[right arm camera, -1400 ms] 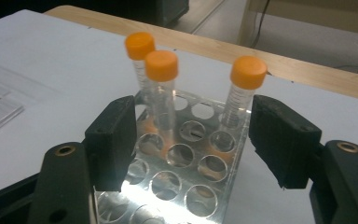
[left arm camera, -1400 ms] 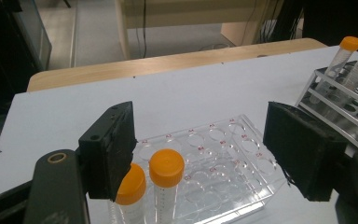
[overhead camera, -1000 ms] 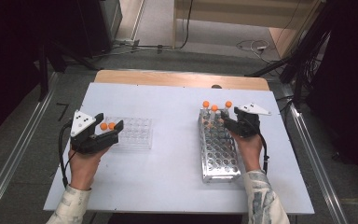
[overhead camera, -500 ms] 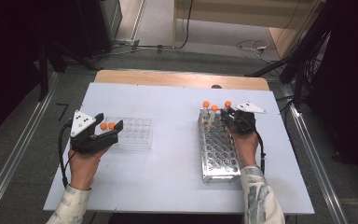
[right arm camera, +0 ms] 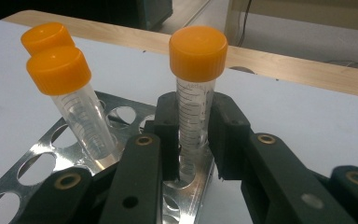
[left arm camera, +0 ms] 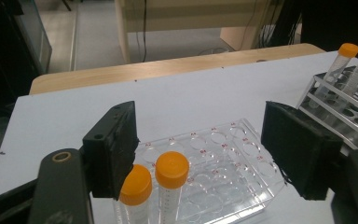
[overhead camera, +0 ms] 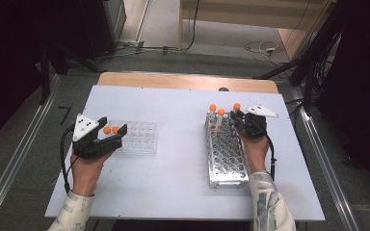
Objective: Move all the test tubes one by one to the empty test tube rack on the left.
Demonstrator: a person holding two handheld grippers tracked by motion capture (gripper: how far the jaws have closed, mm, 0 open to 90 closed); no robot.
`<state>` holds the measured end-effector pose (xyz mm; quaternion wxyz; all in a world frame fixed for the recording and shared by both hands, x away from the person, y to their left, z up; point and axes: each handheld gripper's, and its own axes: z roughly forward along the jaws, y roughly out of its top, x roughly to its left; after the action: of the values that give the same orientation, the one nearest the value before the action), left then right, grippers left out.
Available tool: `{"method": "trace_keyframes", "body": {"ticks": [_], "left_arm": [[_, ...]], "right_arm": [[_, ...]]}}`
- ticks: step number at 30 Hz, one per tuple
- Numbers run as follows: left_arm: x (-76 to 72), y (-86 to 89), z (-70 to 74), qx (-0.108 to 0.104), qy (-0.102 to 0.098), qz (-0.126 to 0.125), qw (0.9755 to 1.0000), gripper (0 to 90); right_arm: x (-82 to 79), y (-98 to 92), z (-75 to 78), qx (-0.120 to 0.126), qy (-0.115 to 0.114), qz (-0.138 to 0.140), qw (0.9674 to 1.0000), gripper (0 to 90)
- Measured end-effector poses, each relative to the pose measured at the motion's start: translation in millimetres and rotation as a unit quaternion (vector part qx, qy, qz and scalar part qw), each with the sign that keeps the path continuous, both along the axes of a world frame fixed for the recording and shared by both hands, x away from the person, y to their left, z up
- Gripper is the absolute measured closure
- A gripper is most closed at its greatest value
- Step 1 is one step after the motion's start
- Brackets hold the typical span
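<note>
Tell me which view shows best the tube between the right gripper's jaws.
The right gripper view: the tube stands close up, graduations readable, both jaws closed on it. The high view gives its orange cap beside the right gripper. The left gripper view has two far tubes, indistinguishable.

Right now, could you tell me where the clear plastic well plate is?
In the high view the clear well plate lies on the table's left half, just ahead of the left gripper, beside two orange-capped tubes.

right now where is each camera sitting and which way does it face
High view: above the person's side, looking forward and down at the table; both forearms show.
Left gripper view: rides the left hand-held gripper, facing the clear tray.
Right gripper view: rides the right hand-held gripper, facing the tube.
All share the metal rack.
</note>
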<state>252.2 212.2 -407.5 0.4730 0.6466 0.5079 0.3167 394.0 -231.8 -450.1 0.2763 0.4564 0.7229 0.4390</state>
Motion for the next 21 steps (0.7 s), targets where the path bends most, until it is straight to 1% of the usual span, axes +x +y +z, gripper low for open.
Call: {"method": "trace_keyframes", "body": {"ticks": [4,7,14,18,21], "left_arm": [[0.5,-0.1,-0.3,0.0,0.001,0.001,1.0,25.6],[0.5,-0.5,-0.4,0.001,0.001,0.001,1.0,25.5],[0.2,0.1,-0.1,0.0,0.001,0.001,1.0,25.5],[-0.1,0.3,0.1,0.0,-0.001,0.002,1.0,24.5],[0.2,0.6,-0.1,-0.001,0.0,0.001,1.0,23.4]], "right_arm": [[-1.2,-0.3,2.1,0.004,-0.007,-0.002,1.0,72.2],[-1.4,0.4,4.2,-0.002,-0.007,0.0,1.0,72.2],[-6.7,2.3,20.8,-0.008,-0.032,0.001,0.9994,72.4],[-8.7,0.7,25.1,-0.005,-0.036,-0.002,0.9993,72.5],[-10.9,-0.8,30.9,-0.002,-0.043,0.001,0.9991,72.5]]}}
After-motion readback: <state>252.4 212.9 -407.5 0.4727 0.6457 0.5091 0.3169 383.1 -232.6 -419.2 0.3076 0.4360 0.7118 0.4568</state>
